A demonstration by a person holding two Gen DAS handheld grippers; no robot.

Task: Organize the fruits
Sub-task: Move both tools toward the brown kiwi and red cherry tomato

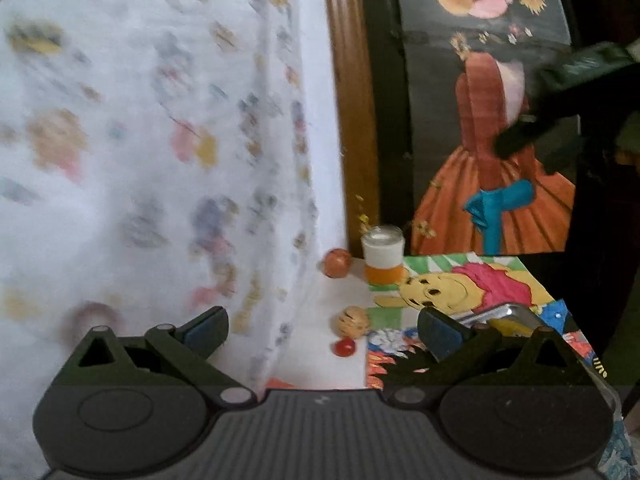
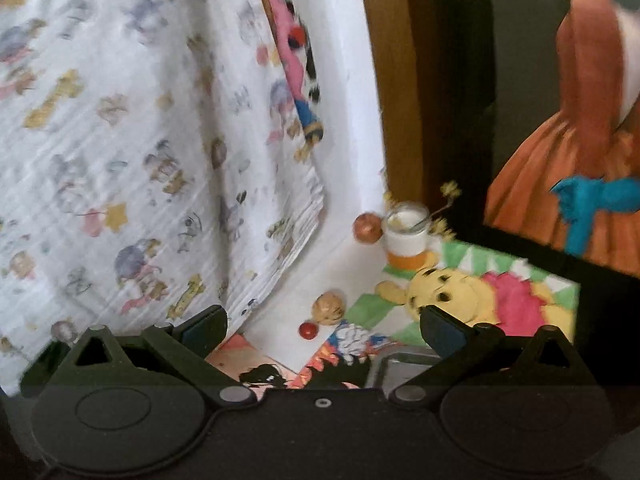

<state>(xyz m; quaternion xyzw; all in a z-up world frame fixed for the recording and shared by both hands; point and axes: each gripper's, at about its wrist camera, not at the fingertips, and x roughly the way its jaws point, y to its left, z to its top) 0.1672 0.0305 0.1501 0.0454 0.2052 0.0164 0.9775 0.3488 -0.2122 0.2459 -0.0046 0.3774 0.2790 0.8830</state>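
Left wrist only, right gripper (image 1: 516, 140), banana (image 1: 510, 326)

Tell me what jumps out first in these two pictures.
The big painting of a figure in an orange dress fills the right, propped behind the table. Below it lies a bright drawing of a yellow bear, with a white and orange cup at its far corner. Three small fruits sit on the white tabletop beside the patterned cloth.

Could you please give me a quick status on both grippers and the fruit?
Left gripper open, empty. Right gripper open, empty. Three fruits loose on table: apple, tan fruit, small red fruit. Jar beside apple.
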